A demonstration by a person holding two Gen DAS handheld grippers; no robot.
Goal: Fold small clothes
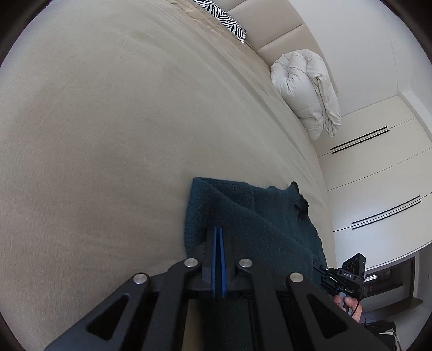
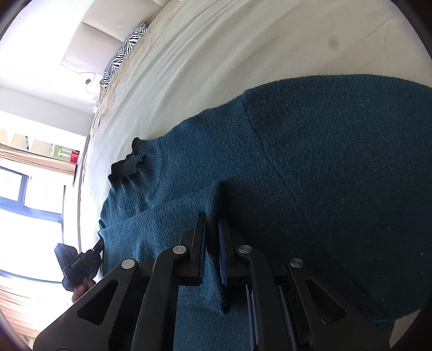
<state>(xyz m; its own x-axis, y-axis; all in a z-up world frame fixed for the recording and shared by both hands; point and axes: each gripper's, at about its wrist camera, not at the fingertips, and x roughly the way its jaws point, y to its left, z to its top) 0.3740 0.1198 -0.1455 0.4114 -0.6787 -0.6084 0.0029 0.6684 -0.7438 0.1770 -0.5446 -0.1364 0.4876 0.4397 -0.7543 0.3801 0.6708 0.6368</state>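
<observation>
A dark teal knitted sweater (image 2: 337, 151) lies on a beige bed (image 1: 108, 121). In the left wrist view my left gripper (image 1: 218, 232) is shut on an edge of the sweater (image 1: 243, 216), its blue pads pressed together. In the right wrist view my right gripper (image 2: 212, 224) is nearly closed on a raised fold of the sweater, with knit showing between the pads. The right gripper also shows in the left wrist view (image 1: 324, 272) at the sweater's far edge. The left gripper shows in the right wrist view (image 2: 98, 247) at the sweater's other edge.
A zebra-print pillow (image 1: 226, 21) and a rolled white duvet (image 1: 305, 89) lie at the head of the bed by the padded headboard (image 1: 275, 32). White wardrobe doors (image 1: 378, 175) stand past the bed's edge. A window (image 2: 24, 194) is on the other side.
</observation>
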